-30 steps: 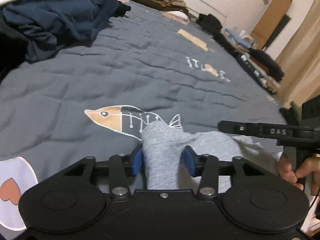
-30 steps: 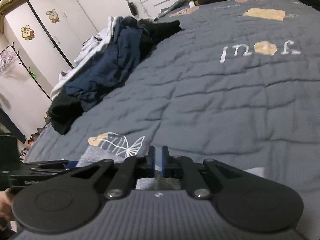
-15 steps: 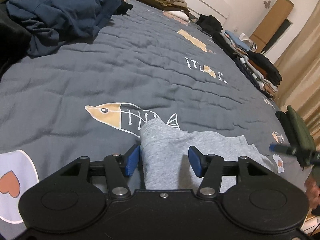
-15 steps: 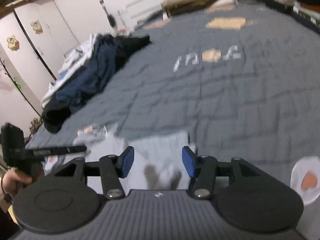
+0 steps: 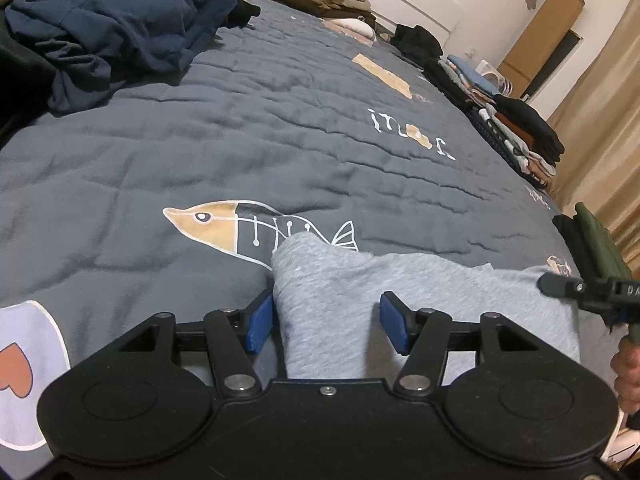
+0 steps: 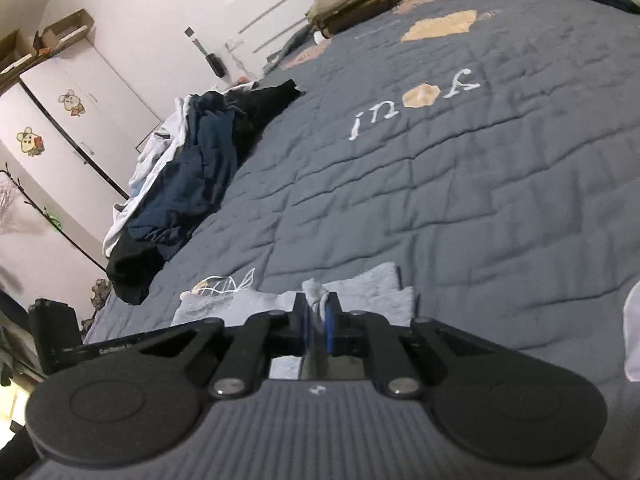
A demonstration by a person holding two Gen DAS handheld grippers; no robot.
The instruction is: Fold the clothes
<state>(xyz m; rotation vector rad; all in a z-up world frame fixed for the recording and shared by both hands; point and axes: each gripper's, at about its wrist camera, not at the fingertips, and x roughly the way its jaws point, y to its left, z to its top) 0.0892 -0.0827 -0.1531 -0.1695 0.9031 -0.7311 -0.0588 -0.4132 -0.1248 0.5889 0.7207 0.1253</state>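
The grey garment (image 5: 400,300) lies on the near edge of the bed, partly over the tail of the fish print (image 5: 240,228) on the quilt (image 5: 280,140). It is a soft heathered knit, jersey or sweatshirt cloth, and it bunches into rounded humps rather than sharp creases. What kind of garment it is cannot be told from here.

The left tool (image 5: 326,322) stands with its blue pads apart on either side of a raised fold; the left pad lies against the cloth, the right one is clear of it, and the jaws have just been opening. The right tool (image 6: 316,320) has just closed and pinches a small tuft of the same fabric at the garment's other end, pads nearly together.

By my reading this piece is only begun: it is lumpy and uneven, with no clean rectangle yet. Neat stacks of folded clothes (image 5: 520,132) line the far right edge of the bed, so a good share looks done. A loose heap of navy, black and white clothes (image 5: 120,28) at the far left is still to fold. The quilt is dark grey and stitched, with shallow ripples.
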